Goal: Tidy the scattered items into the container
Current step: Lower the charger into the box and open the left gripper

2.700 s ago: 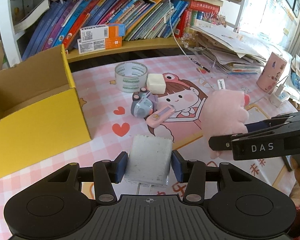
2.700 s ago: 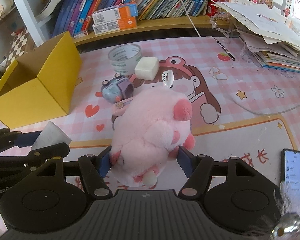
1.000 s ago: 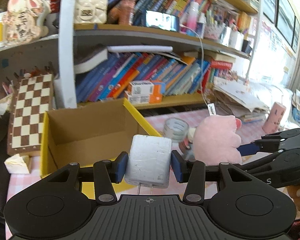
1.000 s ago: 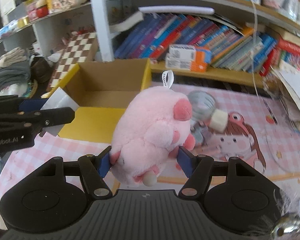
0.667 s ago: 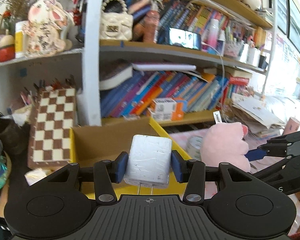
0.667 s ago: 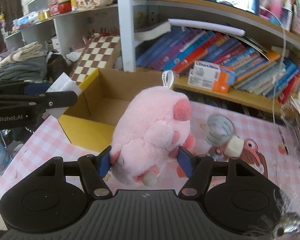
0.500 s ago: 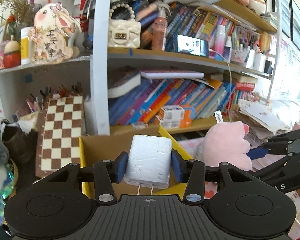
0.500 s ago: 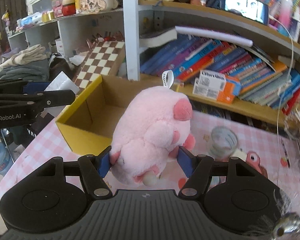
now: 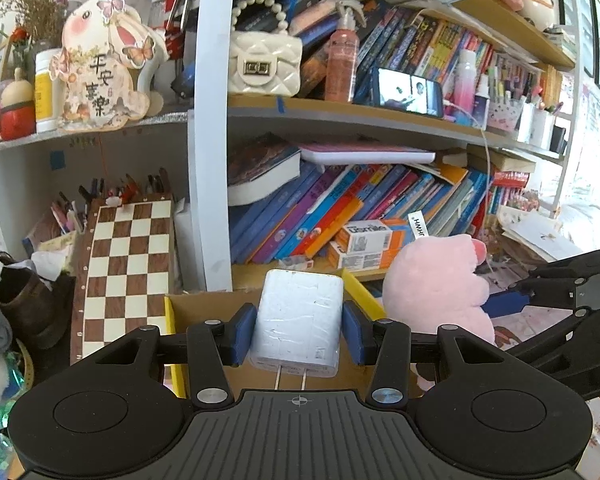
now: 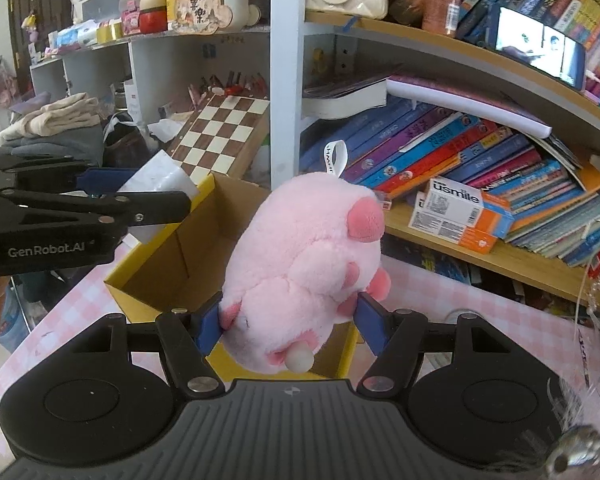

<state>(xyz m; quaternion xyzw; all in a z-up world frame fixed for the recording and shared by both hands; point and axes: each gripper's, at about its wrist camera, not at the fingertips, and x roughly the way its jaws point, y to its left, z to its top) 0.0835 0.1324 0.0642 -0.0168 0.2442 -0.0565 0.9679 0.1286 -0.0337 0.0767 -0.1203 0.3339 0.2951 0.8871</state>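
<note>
The left gripper (image 10: 156, 206) bears "GenRobot.AI" in grey along its black side. An orange and white box (image 10: 458, 216) on the lower shelf reads "usmile" (the smaller print under it is too fine to read). A rabbit plaque (image 9: 100, 68) on the upper shelf carries four Chinese characters, 平安喜樂. The pink plush (image 10: 304, 264) has a white loop tag with lettering, too small to make out
</note>
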